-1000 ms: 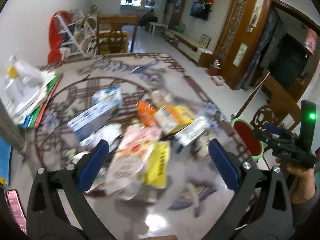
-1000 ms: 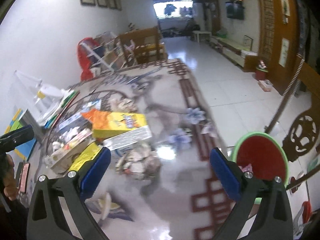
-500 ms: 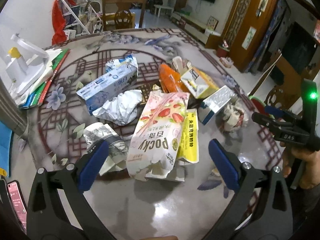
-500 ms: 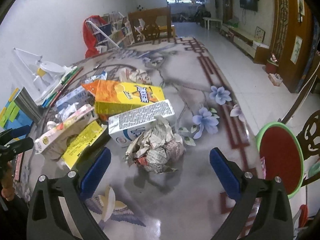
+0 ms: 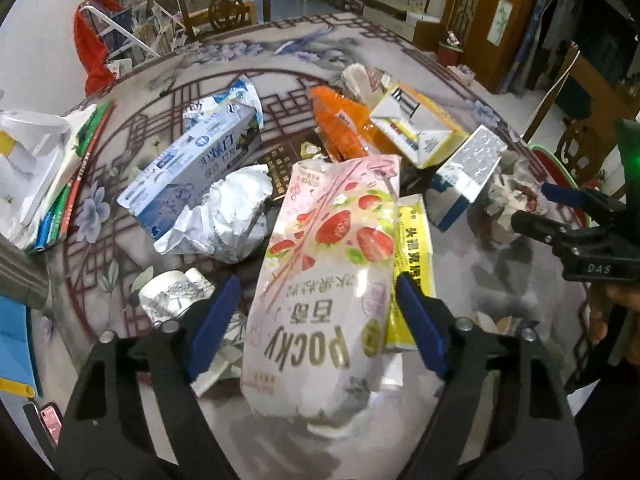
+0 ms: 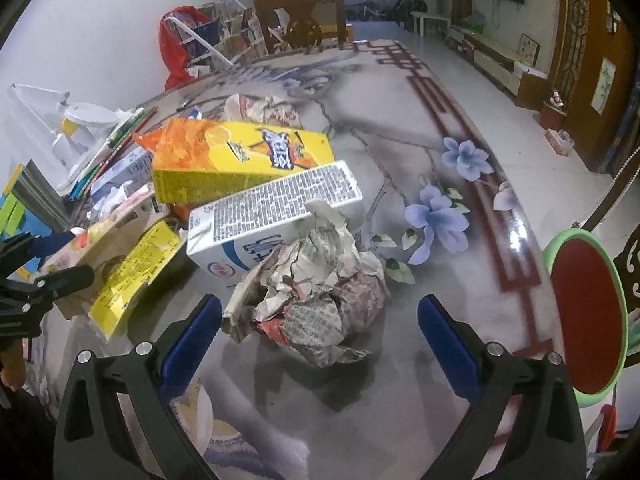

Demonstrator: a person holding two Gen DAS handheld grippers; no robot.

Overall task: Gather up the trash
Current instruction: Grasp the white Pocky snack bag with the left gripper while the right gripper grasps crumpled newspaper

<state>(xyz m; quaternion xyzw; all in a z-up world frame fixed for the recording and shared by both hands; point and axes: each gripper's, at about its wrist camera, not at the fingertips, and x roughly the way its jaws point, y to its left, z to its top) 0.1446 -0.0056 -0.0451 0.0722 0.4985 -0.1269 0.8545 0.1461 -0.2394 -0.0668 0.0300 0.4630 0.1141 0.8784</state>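
Observation:
A heap of trash lies on the patterned table [image 5: 504, 280]. My left gripper [image 5: 316, 312] points down over a pink strawberry Pocky bag [image 5: 324, 248]; its jaws are closing, with the bag between the blue pads and not clearly pressed. A yellow sachet [image 5: 412, 256] lies beside the bag. My right gripper [image 6: 320, 332] stands open, its fingers either side of a crumpled newspaper ball [image 6: 316, 280] without touching it. Behind the ball lie a white-and-blue carton [image 6: 272, 216] and a yellow box [image 6: 244, 160]. The right gripper [image 5: 568, 216] also shows at the left wrist view's right edge.
A blue-and-white milk carton [image 5: 192, 164], a crumpled silver wrapper [image 5: 224, 216] and an orange bag [image 5: 340, 124] fill the table's middle. Books and a white lamp [image 5: 36, 168] sit at the left. A green-rimmed red round stool [image 6: 584, 312] stands past the table's right edge.
Both grippers have sunk toward the table and the trash looms larger. The left jaws have narrowed around the Pocky bag. The right jaws stay wide.

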